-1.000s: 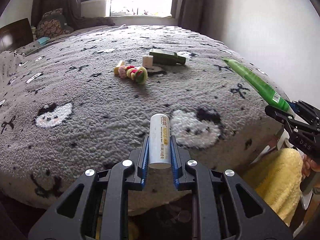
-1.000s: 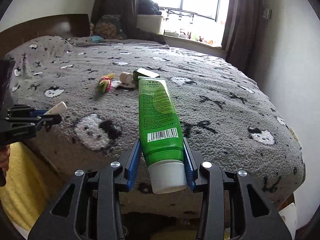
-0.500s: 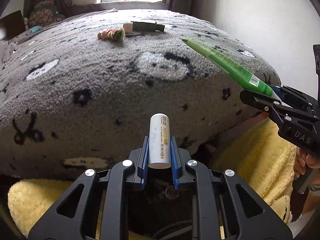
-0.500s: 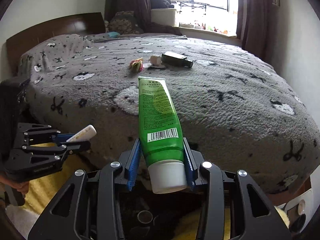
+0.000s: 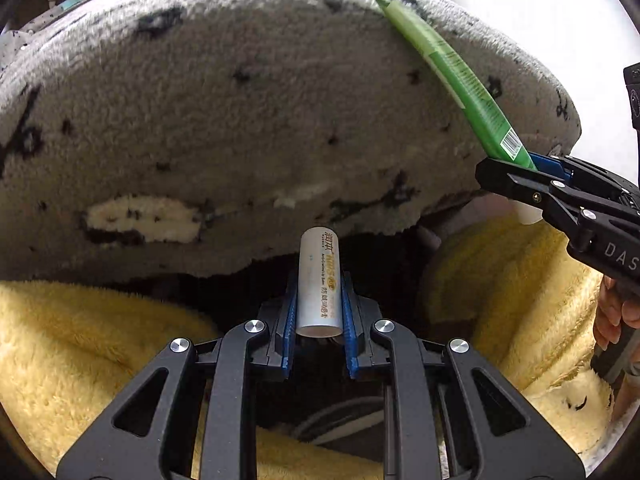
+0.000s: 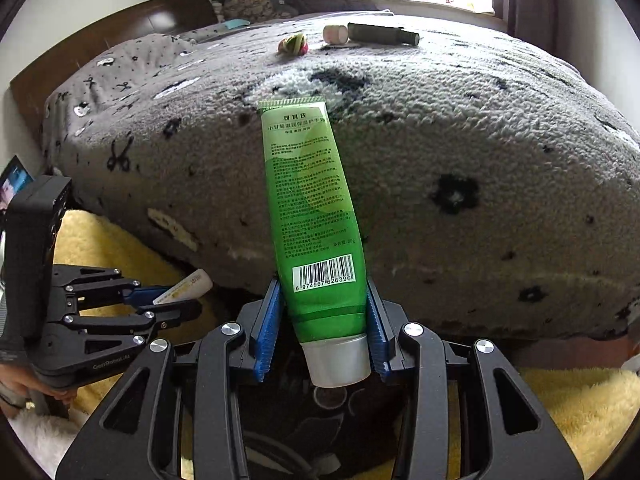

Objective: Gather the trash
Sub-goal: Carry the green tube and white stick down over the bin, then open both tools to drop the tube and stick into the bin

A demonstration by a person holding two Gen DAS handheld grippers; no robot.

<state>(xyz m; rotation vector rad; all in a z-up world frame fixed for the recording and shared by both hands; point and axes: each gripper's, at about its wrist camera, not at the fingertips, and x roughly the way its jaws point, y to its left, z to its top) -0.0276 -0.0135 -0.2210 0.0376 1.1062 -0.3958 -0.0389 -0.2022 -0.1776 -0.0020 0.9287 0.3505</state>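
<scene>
My left gripper (image 5: 319,312) is shut on a small white tube (image 5: 320,276) with yellow print, held low beside the bed's edge; it also shows in the right wrist view (image 6: 176,298). My right gripper (image 6: 323,320) is shut on a green tube (image 6: 312,208) with a white cap and barcode, pointing up toward the bed; it also shows in the left wrist view (image 5: 460,80). On the bed's far side lie a dark green bottle (image 6: 382,34), a small white-pink jar (image 6: 335,33) and a colourful toy (image 6: 294,45).
A grey fleece blanket (image 6: 460,128) with black and white patterns covers the bed and hangs over its edge. A yellow fluffy rug (image 5: 80,340) lies on the floor below both grippers. A dark round object (image 6: 332,412) sits under the right gripper. A wooden headboard (image 6: 120,36) stands at the left.
Both grippers have dropped from above the bed to beside its edge, near the yellow rug. Each still holds its tube.
</scene>
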